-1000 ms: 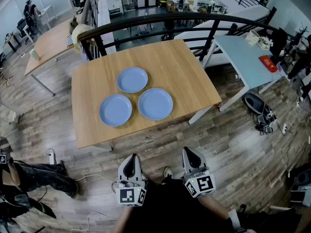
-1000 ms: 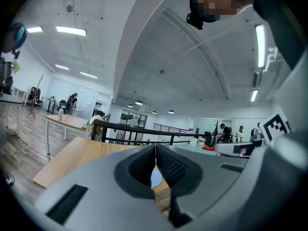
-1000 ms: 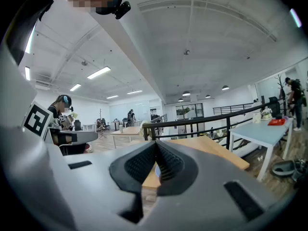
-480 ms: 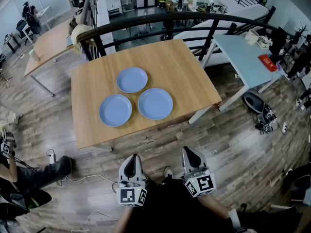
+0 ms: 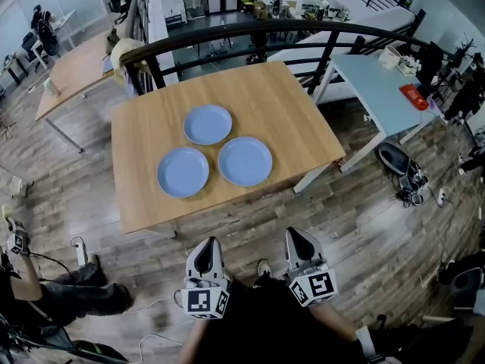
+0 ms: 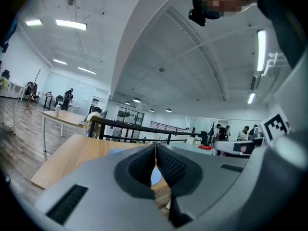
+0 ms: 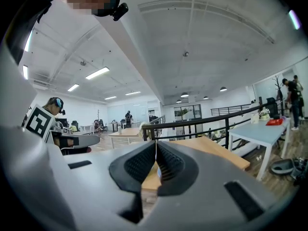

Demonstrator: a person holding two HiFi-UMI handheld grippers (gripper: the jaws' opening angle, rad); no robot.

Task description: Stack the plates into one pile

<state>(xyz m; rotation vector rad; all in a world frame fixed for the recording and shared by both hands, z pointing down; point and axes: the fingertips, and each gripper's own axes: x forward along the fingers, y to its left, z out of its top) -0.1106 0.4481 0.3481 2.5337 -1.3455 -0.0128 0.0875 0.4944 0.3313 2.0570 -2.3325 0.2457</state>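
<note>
Three light blue plates lie apart on a wooden table (image 5: 144,196): one at the back (image 5: 208,124), one front left (image 5: 183,172), one front right (image 5: 245,161). Both grippers are held low near the person's body, well short of the table's near edge. The left gripper (image 5: 203,252) is shut with nothing in it; its jaws meet at the tips (image 6: 155,149). The right gripper (image 5: 298,242) is likewise shut and empty (image 7: 156,146). A sliver of blue plate (image 6: 153,176) shows between the left jaws.
A black railing (image 5: 250,32) runs behind the table. A pale blue table (image 5: 379,89) stands to the right, another wooden table (image 5: 76,67) at the back left. A person (image 5: 45,302) crouches on the wooden floor at the left, with cables nearby. Bags (image 5: 402,173) lie on the floor at the right.
Both grippers stay where they were. The person on the floor at the left has shifted position; the head view has drifted slightly.
</note>
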